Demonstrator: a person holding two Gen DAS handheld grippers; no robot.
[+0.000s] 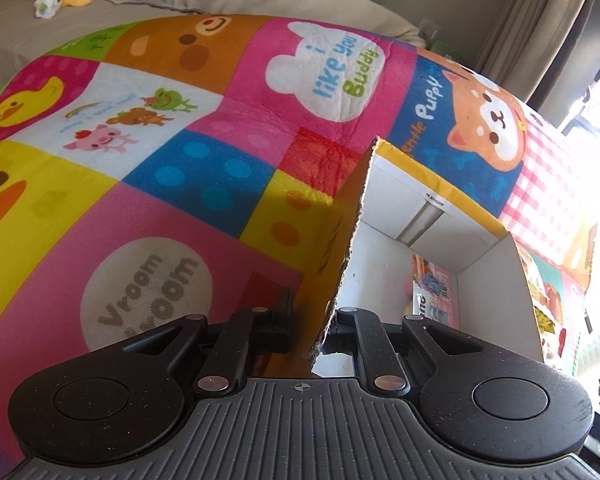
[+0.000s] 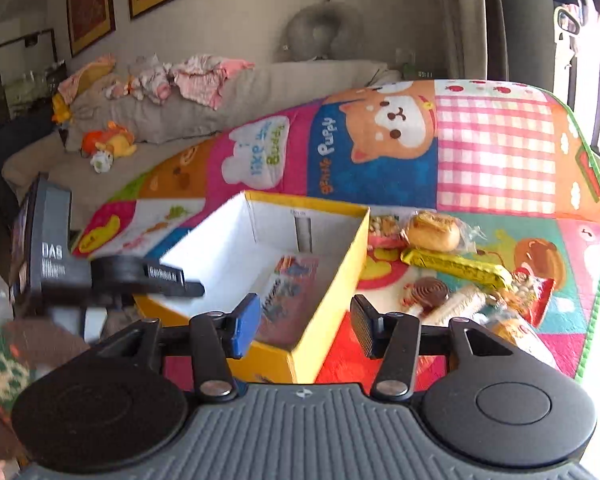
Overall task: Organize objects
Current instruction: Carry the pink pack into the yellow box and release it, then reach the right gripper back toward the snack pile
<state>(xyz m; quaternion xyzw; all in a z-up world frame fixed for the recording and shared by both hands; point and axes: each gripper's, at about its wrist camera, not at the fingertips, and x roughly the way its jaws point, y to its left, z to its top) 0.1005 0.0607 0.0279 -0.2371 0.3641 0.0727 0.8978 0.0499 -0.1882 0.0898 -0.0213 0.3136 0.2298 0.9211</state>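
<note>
Left wrist view shows the left gripper with its jaws pinching the thin torn side wall of the yellow cardboard box, which sits on the cartoon play mat with one snack packet already inside; a tug on that flimsy wall could rip it or tip the box and spill the packet. Right wrist view has the right gripper empty with jaws spread over the box's near corner, while the loose snacks wait at about 2 o'clock — bread roll, gold wrapped bar, chocolate swirl lollipop. Crinkly overlapping wrappers could slip or drag neighbours along.
</note>
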